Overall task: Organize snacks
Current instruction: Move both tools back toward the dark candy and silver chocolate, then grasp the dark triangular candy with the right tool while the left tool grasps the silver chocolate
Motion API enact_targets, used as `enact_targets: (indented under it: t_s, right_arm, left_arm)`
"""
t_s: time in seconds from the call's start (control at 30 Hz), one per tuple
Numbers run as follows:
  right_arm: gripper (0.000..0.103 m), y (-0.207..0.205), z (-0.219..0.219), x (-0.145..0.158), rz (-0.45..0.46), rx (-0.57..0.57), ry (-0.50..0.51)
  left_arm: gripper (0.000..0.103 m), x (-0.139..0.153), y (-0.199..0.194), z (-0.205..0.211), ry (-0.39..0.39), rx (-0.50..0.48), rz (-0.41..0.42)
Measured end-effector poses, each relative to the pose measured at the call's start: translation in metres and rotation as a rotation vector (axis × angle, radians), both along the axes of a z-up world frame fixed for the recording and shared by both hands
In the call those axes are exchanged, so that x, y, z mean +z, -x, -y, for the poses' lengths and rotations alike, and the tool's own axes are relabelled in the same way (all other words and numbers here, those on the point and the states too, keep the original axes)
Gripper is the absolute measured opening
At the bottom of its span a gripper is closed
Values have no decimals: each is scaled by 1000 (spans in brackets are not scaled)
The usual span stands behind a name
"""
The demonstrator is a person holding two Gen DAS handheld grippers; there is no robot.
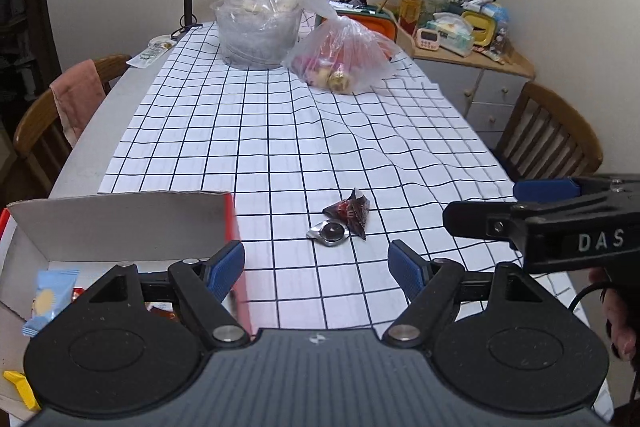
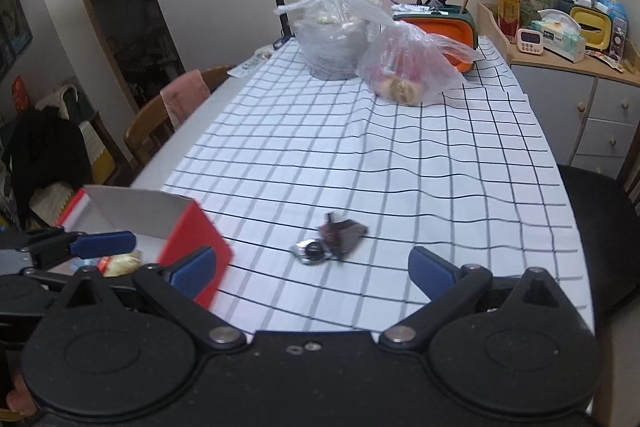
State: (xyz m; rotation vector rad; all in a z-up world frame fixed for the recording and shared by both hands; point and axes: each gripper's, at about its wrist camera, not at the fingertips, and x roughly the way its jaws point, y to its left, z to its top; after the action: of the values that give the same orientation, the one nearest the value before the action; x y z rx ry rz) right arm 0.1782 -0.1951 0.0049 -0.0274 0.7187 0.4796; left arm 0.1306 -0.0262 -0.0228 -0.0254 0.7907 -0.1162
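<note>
Two loose snacks lay together on the checked cloth of the bench [image 1: 280,131]: a dark red wrapped snack [image 1: 349,213] and, touching its near side, a silver foil snack [image 1: 329,234]. In the left wrist view they sat ahead of the left gripper [image 1: 316,265], a little right of its centre line and well short of its fingertips. In the right wrist view they sat ahead of the right gripper [image 2: 312,269], close to its centre line and somewhat nearer. By that reading, the right hand seemed better placed for the pickup, though the difference was slight. The pair's long axis ran slantwise, from the foil piece at the near left to the red wrapper at the far right, so a straight approach would meet them at an angle. Both grippers were spread with nothing between the pads; the right stood very wide, the left at a moderate gap. The red cardboard box [image 1: 230,223] stood open at the left, just beside the left gripper's left finger. It already held a pale blue packet [image 1: 50,301] and some red and orange wrappers, partly hidden behind the gripper body. At the far end of the bench, a clear bag of pale round items [image 1: 260,23] was draped over a grey tub. Beside it, a second plastic bag [image 1: 344,55] held pink and tan pieces too blurred to name.
</note>
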Motion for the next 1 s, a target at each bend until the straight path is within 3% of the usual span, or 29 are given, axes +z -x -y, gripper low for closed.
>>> enact_targets:
  t_s: [0.2,0.57,0.73,1.0]
  right_arm:
    - [100,-38,12,-14,-25,46,33]
    - [93,-97,-5,-42,-39,236,116]
    - [86,-118,-18,-63,-70,291,144]
    - [76,-142,-48,-95,-91,380,204]
  left_arm:
    - [79,-19,-17,20,-17,86,-34]
    - [79,-51,-47,52,-135,192,-13]
    - [79,-71,-54,65,-193,196,-23]
    - [79,-87,-71,73,-222,185,-63]
